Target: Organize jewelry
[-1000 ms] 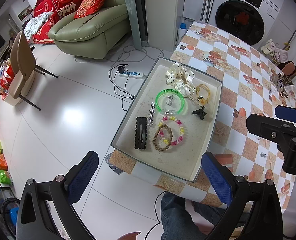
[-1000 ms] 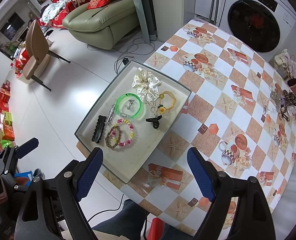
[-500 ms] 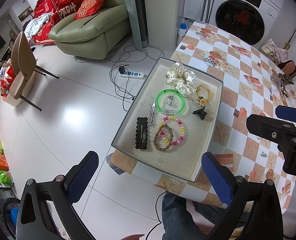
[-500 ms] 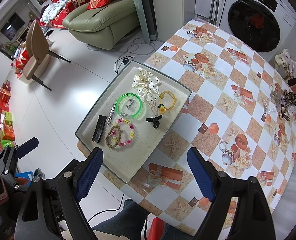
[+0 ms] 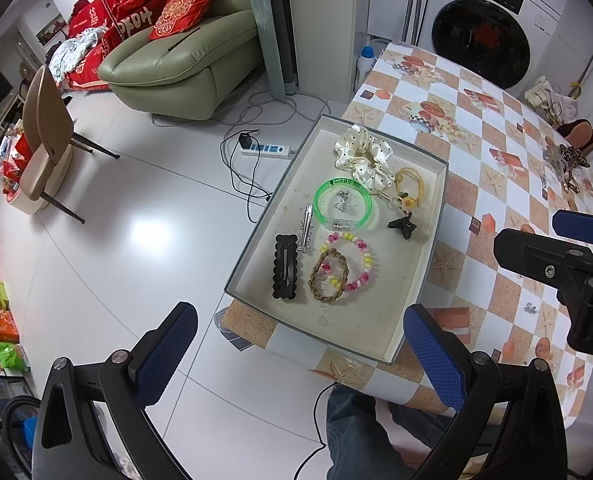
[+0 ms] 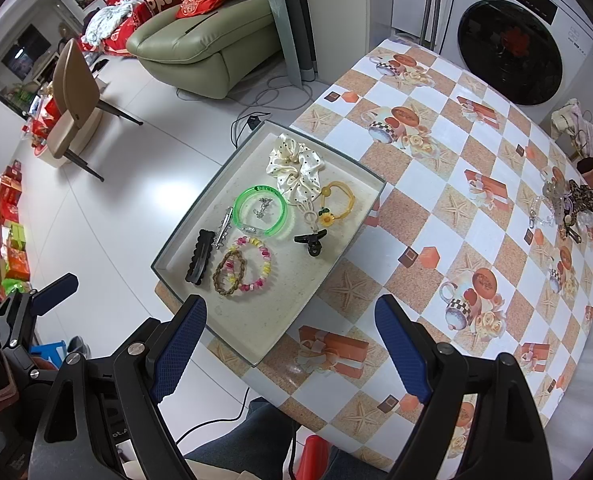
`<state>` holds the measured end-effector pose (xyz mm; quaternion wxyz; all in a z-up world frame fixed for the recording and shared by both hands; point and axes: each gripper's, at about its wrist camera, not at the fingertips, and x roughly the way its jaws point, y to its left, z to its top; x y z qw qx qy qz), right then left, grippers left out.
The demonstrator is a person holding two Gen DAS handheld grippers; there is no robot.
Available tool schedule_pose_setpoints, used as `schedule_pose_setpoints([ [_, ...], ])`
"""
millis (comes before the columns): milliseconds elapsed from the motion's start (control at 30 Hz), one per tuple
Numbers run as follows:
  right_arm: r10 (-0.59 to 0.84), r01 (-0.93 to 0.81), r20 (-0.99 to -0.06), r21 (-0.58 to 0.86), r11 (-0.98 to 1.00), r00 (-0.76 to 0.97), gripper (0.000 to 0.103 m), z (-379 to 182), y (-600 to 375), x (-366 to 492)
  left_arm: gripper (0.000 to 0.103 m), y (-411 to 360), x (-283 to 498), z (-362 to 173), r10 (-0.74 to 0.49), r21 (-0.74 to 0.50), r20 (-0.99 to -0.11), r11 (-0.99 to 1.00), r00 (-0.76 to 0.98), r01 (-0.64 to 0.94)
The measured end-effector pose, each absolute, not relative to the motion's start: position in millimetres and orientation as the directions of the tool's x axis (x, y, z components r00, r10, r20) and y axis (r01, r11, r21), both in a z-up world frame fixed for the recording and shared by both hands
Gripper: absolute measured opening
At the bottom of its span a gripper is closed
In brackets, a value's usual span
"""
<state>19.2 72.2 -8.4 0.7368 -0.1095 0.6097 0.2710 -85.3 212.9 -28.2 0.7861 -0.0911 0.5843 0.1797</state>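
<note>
A checkered oilcloth table beside a washing machine carries a shallow grey tray at its near-left corner. Left gripper hangs high over the tray's near edge, jaws wide and empty, so it looks nearer. The black hair clip lies at the tray's left (long axis running away from the grippers). Right gripper, equally wide and empty, hovers rightward.

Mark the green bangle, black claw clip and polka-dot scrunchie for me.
green bangle [image 6: 243,201]: right wrist view, left arc of ring.
black claw clip [image 6: 312,239]: right wrist view, clip body.
polka-dot scrunchie [image 5: 350,148]: left wrist view, left ruffle.
</note>
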Motion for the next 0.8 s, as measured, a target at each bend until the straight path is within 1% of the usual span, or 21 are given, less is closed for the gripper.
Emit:
schedule_pose_setpoints([
  [800, 0.266, -0.531, -0.958, 0.171, 0.83, 0.108, 0.088, -9.3, 72.8, 20.1, 0.103, 215.6, -83.6, -30.5, 0.191, 0.083, -0.951, 0.915, 0.242, -0.395],
])
